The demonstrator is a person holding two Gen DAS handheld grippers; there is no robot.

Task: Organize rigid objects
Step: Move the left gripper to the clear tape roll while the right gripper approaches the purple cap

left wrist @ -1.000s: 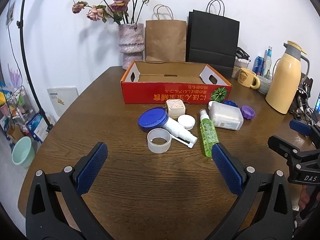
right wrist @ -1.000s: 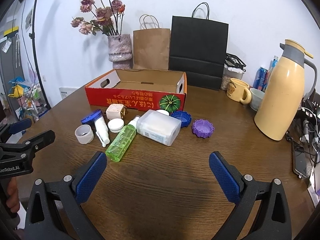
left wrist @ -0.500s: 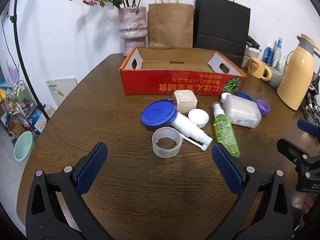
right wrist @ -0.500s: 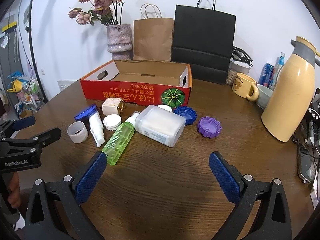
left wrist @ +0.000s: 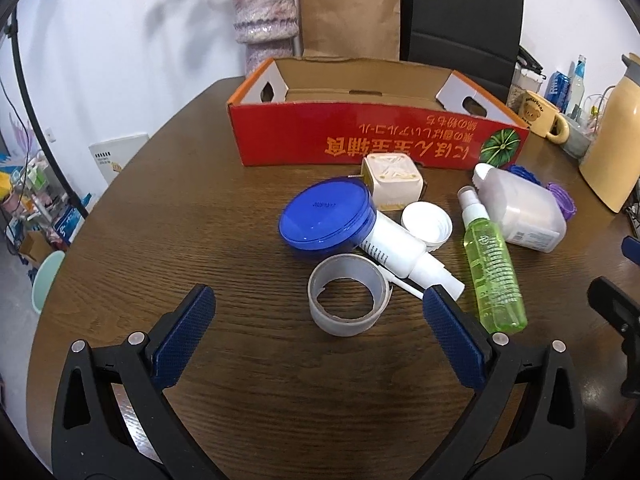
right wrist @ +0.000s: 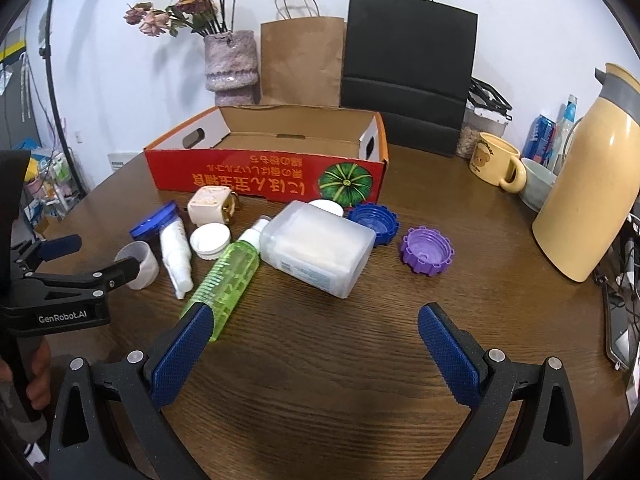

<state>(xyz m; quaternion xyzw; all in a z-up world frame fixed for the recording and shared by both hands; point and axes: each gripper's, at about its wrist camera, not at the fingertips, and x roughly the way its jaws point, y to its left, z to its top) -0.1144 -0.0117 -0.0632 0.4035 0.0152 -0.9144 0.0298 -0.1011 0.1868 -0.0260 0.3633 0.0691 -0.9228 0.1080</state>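
An open red cardboard box (left wrist: 360,144) (right wrist: 264,176) stands on the round wooden table. In front of it lie a translucent tape ring (left wrist: 348,300) (right wrist: 140,266), a blue round lid (left wrist: 326,216), a white spray bottle (left wrist: 404,252) (right wrist: 176,256), a cream square case (left wrist: 392,180), a white cap (left wrist: 426,226), a green spray bottle (left wrist: 494,276) (right wrist: 228,276), a frosted plastic container (right wrist: 316,246), a blue cap (right wrist: 374,222) and a purple cap (right wrist: 426,250). My left gripper (left wrist: 318,336) is open, just short of the tape ring. My right gripper (right wrist: 316,346) is open and empty, near the green bottle's base.
A vase of dried flowers (right wrist: 230,64), a brown paper bag (right wrist: 302,60) and a black bag (right wrist: 408,68) stand behind the box. A cream thermos (right wrist: 584,176), a bear mug (right wrist: 496,162), a bowl and cans stand at the right.
Both grippers have moved forward toward the objects. The left one has come close to the tape ring, the right one close to the green bottle and container. Both stay open.
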